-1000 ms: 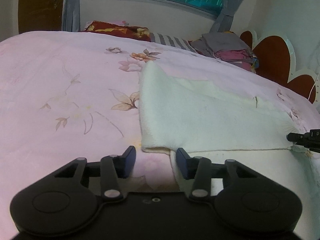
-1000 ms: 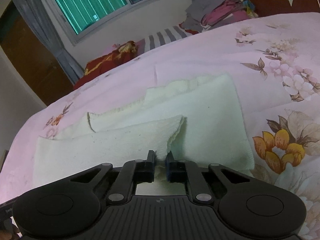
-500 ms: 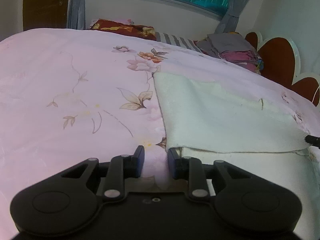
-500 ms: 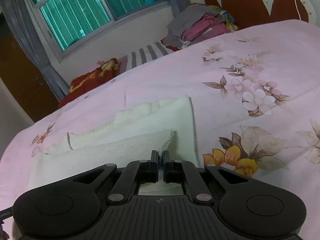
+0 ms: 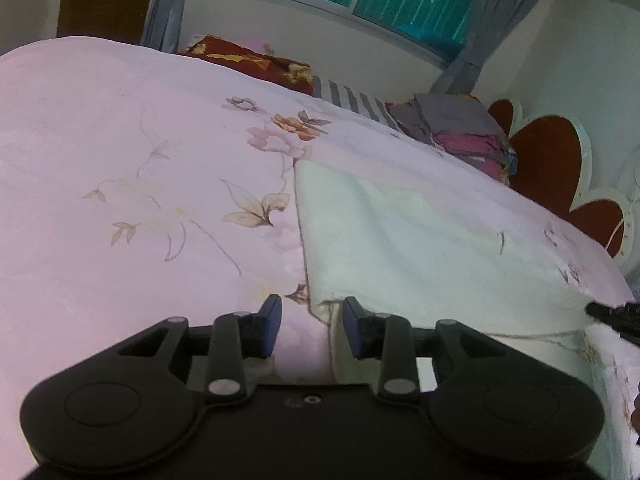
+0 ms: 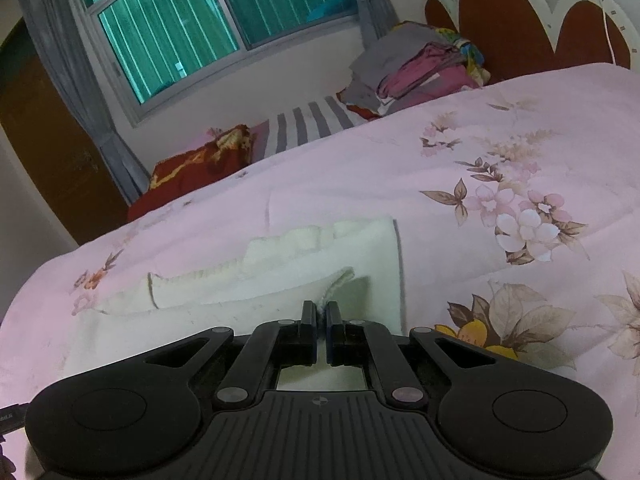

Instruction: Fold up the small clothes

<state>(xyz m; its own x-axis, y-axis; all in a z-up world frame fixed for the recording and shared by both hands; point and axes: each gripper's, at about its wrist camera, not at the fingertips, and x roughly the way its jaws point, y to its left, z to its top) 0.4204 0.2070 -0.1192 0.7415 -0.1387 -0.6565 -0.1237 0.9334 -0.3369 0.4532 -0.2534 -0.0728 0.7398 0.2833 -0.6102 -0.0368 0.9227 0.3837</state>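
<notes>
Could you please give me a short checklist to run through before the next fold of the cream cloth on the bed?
1. Right gripper clamped on the cream cloth: ok, the jaws are shut with a corner of the cloth pinched between them.
2. Left gripper gripping the cloth: not ok, its jaws are opening and the pads do not press on the cloth's near corner that lies between them.
3. Upper layer lying flat: not ok, the right wrist view shows its far edge rumpled.
4. Room on the pink bedspread beside the cloth: ok, bare fabric to its left.
5. Pile of clothes apart from the cloth: ok, it sits far off by the headboard.
</notes>
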